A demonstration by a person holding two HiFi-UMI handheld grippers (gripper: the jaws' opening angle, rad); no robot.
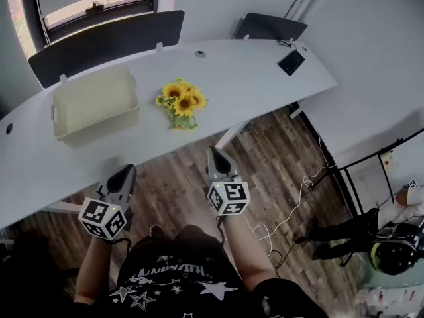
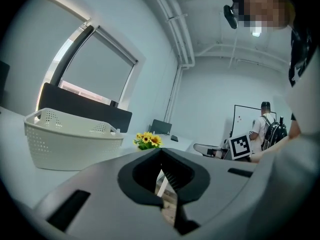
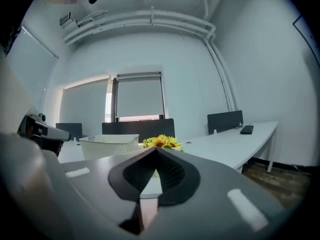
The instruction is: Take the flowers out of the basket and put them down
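Flowers (image 1: 181,102) sit on counter (image 1: 252,71) just right of basket (image 1: 99,128), not in it. L tongs (image 1: 124,174) & R tongs (image 1: 214,155) both closed, empty, well back off counter. Task looks done (my judgement): keep tongs clear, don't nudge flowers.

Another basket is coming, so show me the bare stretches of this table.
The widest bare stretch of the table lies between the sunflowers and the dark flat device near its right end. Another runs left of the basket, along the near edge. The gap between basket and sunflowers is tight.
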